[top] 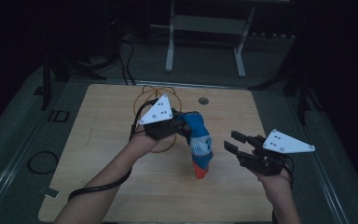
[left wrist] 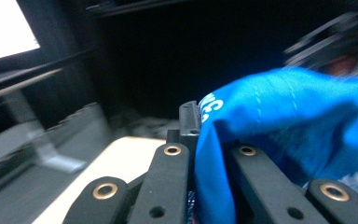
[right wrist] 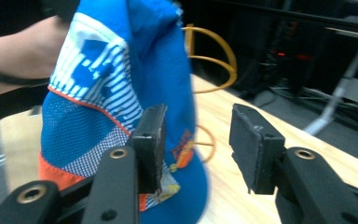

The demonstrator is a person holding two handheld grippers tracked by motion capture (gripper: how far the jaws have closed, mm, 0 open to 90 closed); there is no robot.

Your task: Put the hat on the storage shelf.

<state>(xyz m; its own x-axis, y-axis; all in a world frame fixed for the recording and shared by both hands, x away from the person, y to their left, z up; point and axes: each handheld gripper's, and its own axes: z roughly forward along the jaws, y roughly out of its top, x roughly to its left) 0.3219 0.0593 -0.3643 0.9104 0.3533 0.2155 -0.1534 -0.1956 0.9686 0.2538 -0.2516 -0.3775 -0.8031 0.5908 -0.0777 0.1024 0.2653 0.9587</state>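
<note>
Your left gripper (top: pixel 182 125) clamps the blue cap (top: pixel 199 142) above the tabletop (top: pixel 107 140).
Your right gripper (top: pixel 233 142) stands released just beside the hanging cap, nothing between its jaws; yellow cable (right wrist: pixel 214 51) lies behind.

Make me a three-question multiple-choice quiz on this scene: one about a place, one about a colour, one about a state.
1. Where is the cap?
A. flat on the table
B. hanging from the left claw
C. on the floor

2. What is the cap's main colour?
A. blue
B. green
C. black

3. How does the right claw stand?
A. shut on the cap
B. shut on a cable
C. open

Answers: 1 B, the cap dangles above the table from the left claw's jaws. 2 A, blue cloth with orange trim. 3 C, a gap shows between its jaws.
</note>
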